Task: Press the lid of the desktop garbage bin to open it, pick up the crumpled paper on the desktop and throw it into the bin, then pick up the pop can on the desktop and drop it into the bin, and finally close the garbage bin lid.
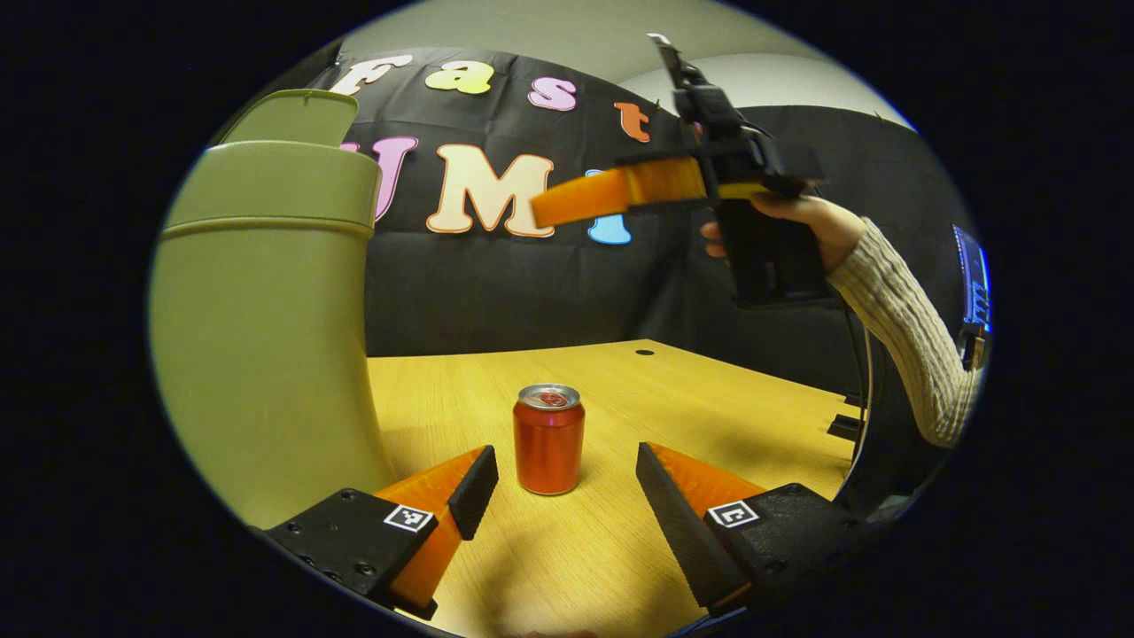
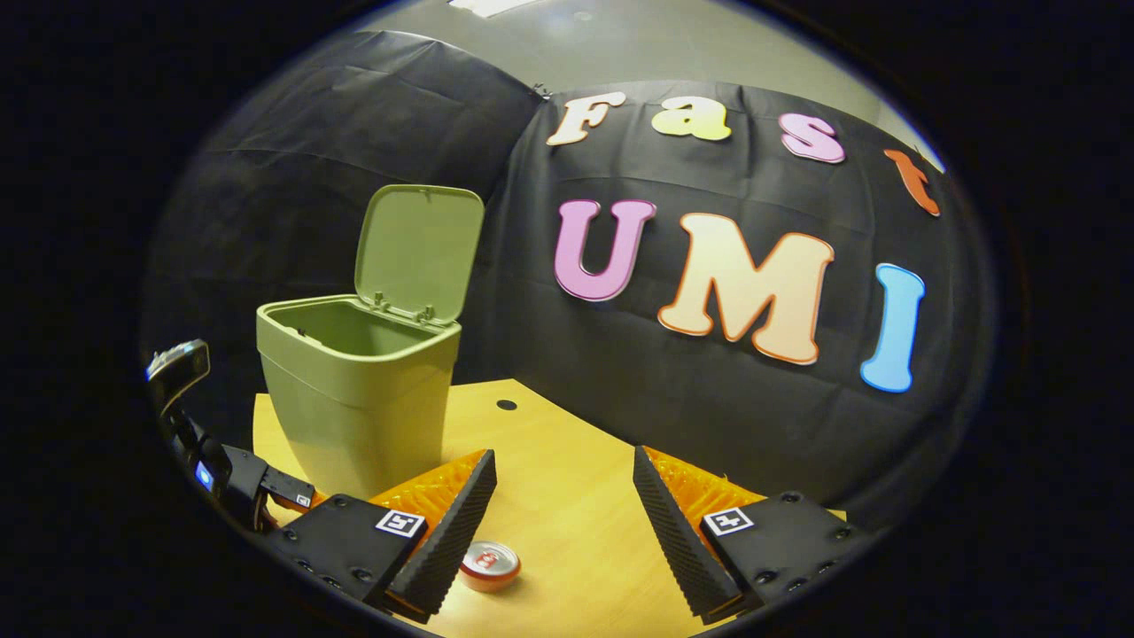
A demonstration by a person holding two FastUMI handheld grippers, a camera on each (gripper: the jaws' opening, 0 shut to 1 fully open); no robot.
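Little can be read. Each gripper carries small square black-and-white coded markers on its finger mounts: the left gripper [image 1: 563, 496] in the left gripper view, the right gripper [image 2: 564, 518] in the right gripper view. They are patterns, not words. The pop can [image 1: 548, 439] bears a red mark on its top, too small to read.

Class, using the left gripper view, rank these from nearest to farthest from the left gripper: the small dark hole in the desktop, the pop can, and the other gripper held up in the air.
1. The pop can, upright just ahead of the left gripper, between its open fingers.
2. The small dark hole, farther back on the desktop.
3. The right gripper, raised high, upper right.
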